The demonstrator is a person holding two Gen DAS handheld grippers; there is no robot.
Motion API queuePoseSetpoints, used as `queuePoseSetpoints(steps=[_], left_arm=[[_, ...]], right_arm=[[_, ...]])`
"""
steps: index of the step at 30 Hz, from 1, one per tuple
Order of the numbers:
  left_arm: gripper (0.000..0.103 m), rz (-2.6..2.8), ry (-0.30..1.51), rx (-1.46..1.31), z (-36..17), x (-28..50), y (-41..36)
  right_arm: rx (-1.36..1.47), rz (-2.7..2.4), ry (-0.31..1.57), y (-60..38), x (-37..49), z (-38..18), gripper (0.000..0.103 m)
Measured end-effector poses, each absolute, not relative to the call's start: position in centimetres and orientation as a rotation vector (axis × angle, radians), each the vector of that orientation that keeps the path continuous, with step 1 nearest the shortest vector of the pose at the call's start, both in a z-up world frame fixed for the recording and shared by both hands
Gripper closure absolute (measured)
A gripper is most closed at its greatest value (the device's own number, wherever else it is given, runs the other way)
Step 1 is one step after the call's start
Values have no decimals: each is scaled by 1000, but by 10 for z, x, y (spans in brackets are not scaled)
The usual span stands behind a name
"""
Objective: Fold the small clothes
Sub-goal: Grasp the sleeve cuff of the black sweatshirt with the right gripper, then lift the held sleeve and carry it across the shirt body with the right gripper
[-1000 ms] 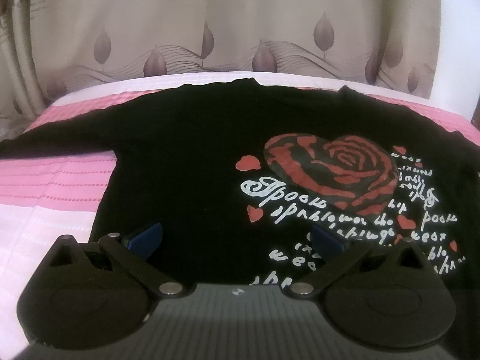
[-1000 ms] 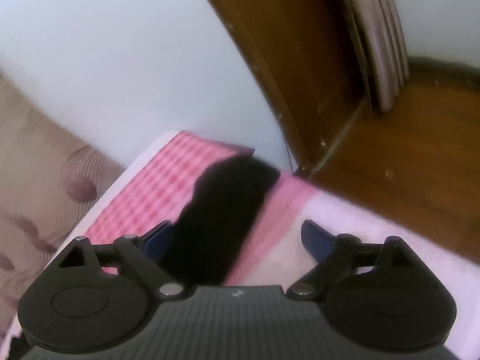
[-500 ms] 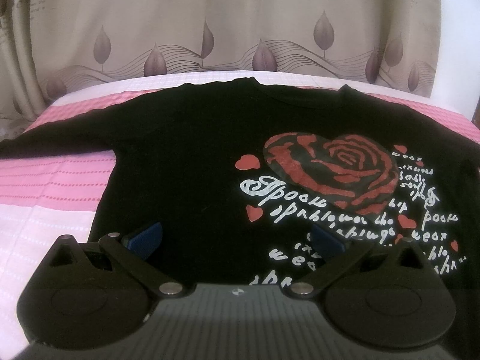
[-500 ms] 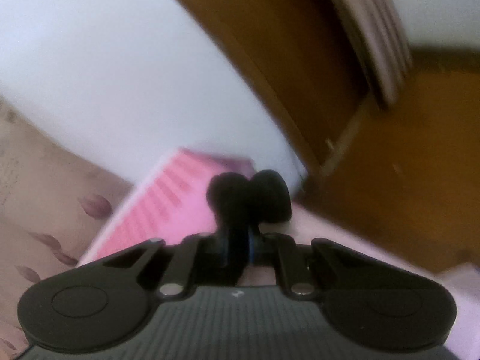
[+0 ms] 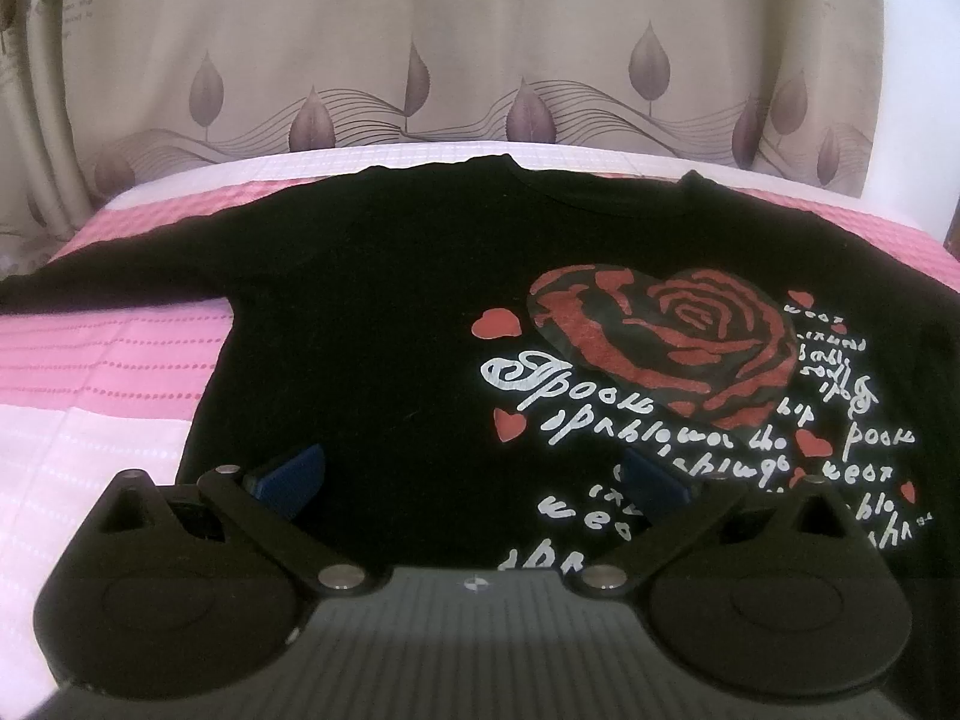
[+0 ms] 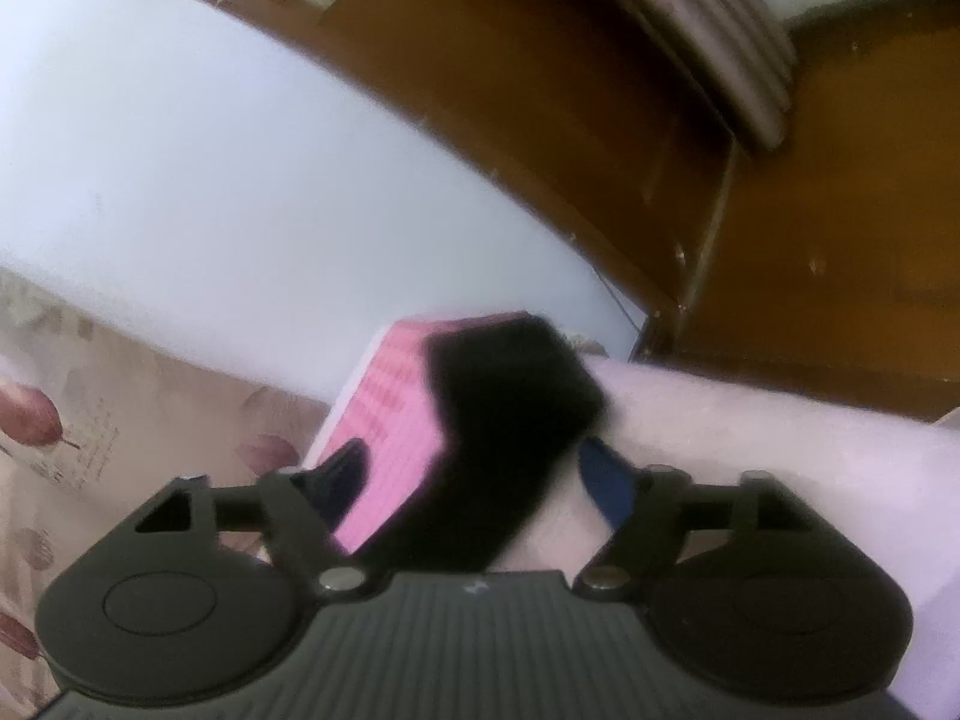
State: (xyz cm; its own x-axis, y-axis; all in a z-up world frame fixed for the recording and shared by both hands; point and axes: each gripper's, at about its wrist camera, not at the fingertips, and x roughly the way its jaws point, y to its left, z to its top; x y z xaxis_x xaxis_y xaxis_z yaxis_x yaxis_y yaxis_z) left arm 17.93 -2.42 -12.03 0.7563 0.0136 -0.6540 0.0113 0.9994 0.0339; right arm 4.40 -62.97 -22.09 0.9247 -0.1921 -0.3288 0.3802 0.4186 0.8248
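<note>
one black shirt (image 5: 360, 324) lies spread flat on the pink-and-white bedspread (image 5: 108, 360), neck toward the one leaf-patterned curtain (image 5: 480, 48). its print has one large red rose heart, about six small red hearts and white script too distorted to read. the curtain's top edge reads "passing". the left gripper (image 5: 474, 474) hovers over the hem, jaws wide, holding nothing. the right gripper (image 6: 474, 474) is opening, the one black sleeve (image 6: 510, 408) lying between its fingers, pads not pressing.
</note>
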Motion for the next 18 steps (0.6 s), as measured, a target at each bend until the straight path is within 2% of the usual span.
queuePoseSetpoints(steps=[1,6,7,8,9,10,15,18], left_arm=[[0,1,713,35,-120,179,-24],[0,1,713,35,-120,179,-24],[0,1,713,35,-120,179,-24],[0,1,713,35,-120,179,-24],[0,1,713,34,-120,179,-24],[0,1,713,34,-120,179,-24],[0,0,713,31,-120,180,-24],[0,0,713,31,-120,179,-24]], right_arm=[[1056,-382,216,-625,49,-217,18],[1014,-485,249,-609,68,-213,18],[1009,-492,251,-608,68,-213,28],[1005,-508,268,-609,67,-214,69],[1032,-510,298,-612,67,-219,90],[1090,-499,312,-618,65,-227,96],[1171,-415,167,-621,42,-237,96],[1192,-408,217,-622,49,-236,92]])
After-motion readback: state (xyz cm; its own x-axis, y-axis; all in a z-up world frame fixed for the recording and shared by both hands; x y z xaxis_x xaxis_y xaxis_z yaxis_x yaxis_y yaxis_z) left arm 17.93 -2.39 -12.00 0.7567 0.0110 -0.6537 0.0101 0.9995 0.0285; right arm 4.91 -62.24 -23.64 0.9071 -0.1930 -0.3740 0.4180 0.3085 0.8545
